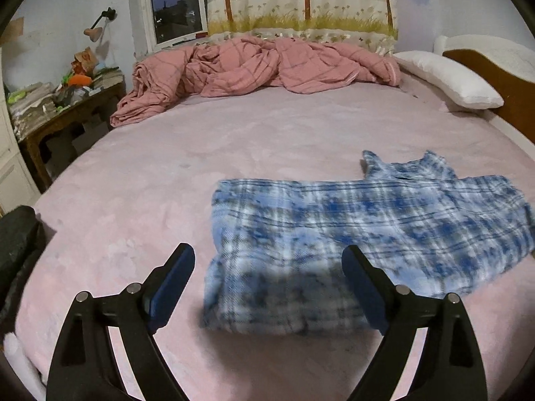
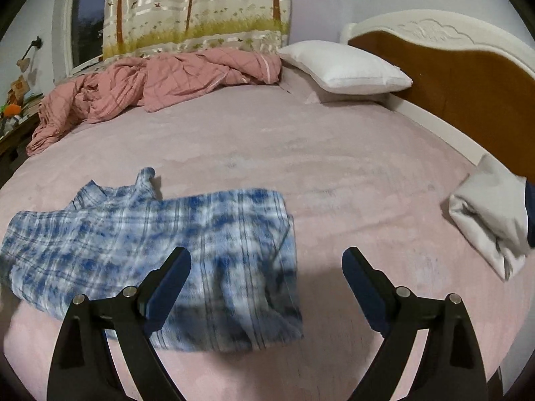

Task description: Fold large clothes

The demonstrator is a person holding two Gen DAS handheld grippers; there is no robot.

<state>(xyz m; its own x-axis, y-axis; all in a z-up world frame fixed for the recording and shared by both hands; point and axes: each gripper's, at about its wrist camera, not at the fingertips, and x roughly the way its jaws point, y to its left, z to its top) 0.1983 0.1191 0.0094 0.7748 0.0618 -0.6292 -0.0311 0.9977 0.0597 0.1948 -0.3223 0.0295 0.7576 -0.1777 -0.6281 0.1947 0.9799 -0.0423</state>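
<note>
One folded white cloth (image 2: 491, 220) shows only in the right view

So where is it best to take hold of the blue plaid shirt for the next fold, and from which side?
Probably grip the blue plaid shirt at its two near corners, coming from the near edge of the bed. The shirt lies flat, its collar on the far side, and both open tongs already hang just above that near edge.

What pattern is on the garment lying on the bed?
Blue and white plaid shirt, clearest in the left wrist view.
</note>
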